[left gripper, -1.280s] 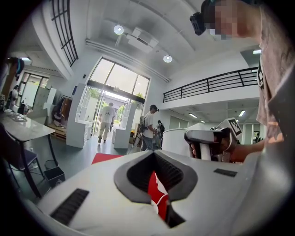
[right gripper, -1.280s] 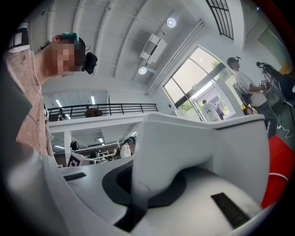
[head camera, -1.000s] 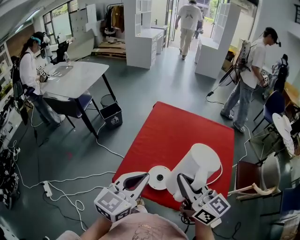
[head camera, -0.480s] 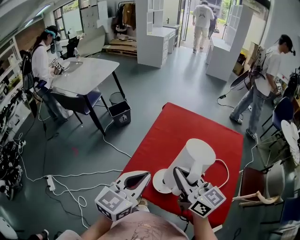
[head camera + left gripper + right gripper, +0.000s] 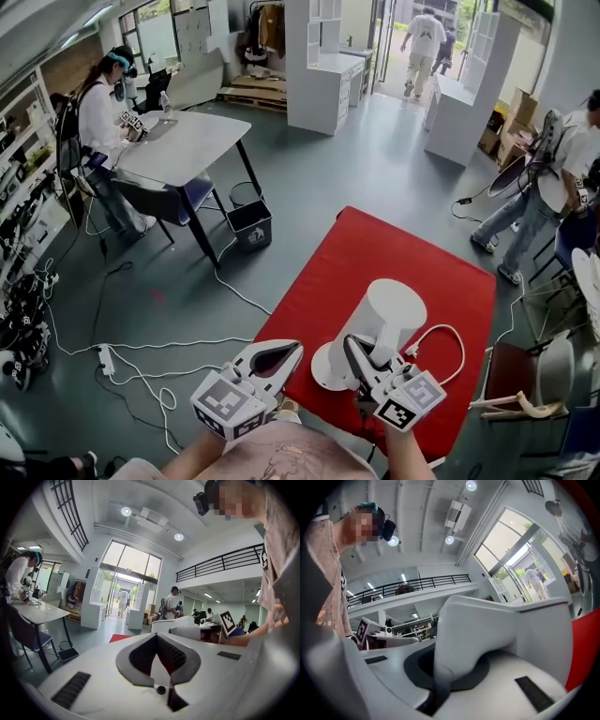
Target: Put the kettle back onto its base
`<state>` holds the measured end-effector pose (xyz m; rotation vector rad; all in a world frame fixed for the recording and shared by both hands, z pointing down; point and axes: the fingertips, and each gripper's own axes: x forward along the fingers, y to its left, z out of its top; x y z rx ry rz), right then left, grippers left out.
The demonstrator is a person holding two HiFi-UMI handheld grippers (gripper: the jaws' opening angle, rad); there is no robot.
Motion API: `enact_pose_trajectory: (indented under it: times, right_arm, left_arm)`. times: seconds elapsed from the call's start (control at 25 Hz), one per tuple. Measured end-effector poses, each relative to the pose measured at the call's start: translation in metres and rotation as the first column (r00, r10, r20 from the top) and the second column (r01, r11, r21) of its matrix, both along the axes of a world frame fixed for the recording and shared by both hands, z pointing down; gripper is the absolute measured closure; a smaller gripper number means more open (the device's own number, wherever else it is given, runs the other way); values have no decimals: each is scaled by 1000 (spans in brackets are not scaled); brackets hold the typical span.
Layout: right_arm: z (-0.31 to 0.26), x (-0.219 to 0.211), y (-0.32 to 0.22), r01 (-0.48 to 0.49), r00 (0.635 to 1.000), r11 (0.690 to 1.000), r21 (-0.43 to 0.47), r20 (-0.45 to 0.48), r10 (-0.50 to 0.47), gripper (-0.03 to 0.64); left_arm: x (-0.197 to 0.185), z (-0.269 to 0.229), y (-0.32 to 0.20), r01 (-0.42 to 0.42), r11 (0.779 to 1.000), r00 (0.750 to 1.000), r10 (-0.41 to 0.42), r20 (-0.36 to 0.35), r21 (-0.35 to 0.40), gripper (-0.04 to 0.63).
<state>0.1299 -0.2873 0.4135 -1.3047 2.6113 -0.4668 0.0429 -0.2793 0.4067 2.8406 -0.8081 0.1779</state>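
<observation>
The white kettle (image 5: 394, 314) stands over the near part of the red table (image 5: 422, 248), its bottom covering the right side of the round white base (image 5: 322, 368). My right gripper (image 5: 354, 349) is shut on the kettle's handle (image 5: 454, 639); in the right gripper view the kettle body (image 5: 534, 625) fills the space just ahead. I cannot tell whether the kettle rests on the base. My left gripper (image 5: 295, 349) hangs just left of the base, its tips (image 5: 157, 637) meeting on nothing. The kettle (image 5: 173, 623) shows to that gripper's right.
A white cord (image 5: 441, 336) loops on the red table right of the kettle. Cables and a power strip (image 5: 105, 359) lie on the floor to the left. A grey table (image 5: 178, 145), a bin (image 5: 251, 225), chairs (image 5: 511, 366) and several people stand around.
The right gripper has carried the kettle left and a little down, toward the base. The base's centre was in full view before; the kettle hides its right part now. The left gripper shifted slightly.
</observation>
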Motion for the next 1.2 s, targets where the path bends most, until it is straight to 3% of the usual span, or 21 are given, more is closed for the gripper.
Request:
enact_pose_trajectory:
  times: [0.48, 1.2]
  right_arm:
    - [33, -27, 0, 69, 998, 997, -19, -10, -69, 603]
    - [54, -59, 15, 107, 984, 994, 24, -148, -102, 601]
  left_arm:
    - [-10, 6, 0, 30, 1000, 999, -30, 17, -7, 611]
    - [-12, 12, 4, 33, 999, 999, -32, 30, -30, 611]
